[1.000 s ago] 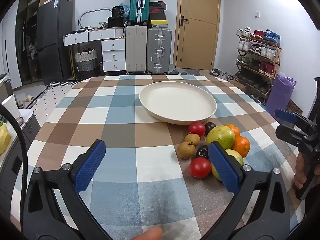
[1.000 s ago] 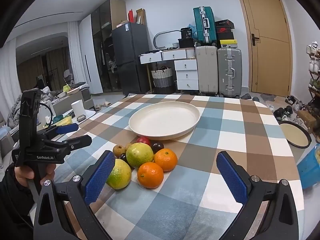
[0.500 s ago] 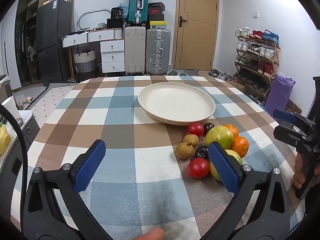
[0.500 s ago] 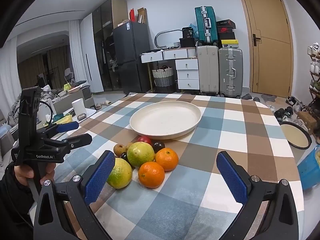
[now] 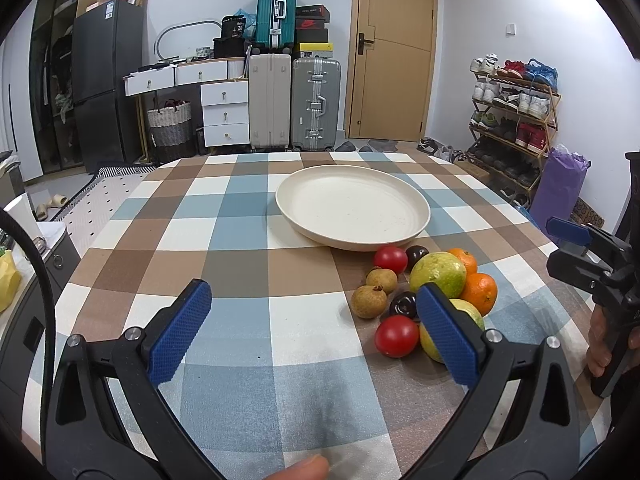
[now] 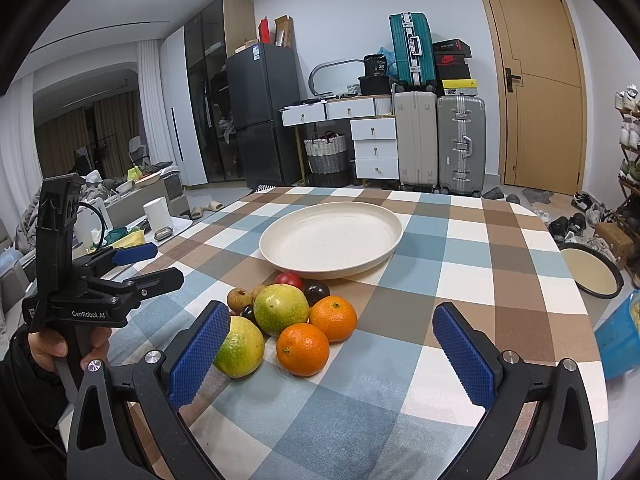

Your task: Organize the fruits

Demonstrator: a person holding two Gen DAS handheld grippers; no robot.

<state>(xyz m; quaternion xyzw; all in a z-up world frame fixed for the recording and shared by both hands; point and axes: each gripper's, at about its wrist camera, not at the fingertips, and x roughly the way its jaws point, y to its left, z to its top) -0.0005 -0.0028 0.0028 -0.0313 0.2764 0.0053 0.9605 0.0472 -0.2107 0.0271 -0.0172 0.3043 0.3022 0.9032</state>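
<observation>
An empty cream plate sits mid-table on a checked cloth. Just in front of it lies a pile of fruit: two oranges, green-yellow fruits, red tomatoes, brown longans and dark plums. My left gripper is open and empty, low over the cloth left of the pile; it also shows in the right wrist view. My right gripper is open and empty, just short of the oranges; it shows at the right edge of the left wrist view.
The table's right edge drops off near a round tray and a blue bag. Suitcases, drawers, a fridge and a shoe rack stand beyond the table. A white cup stands on a side unit to the left.
Both grippers have stayed open and drifted slightly; the fruit and plate have not moved.
</observation>
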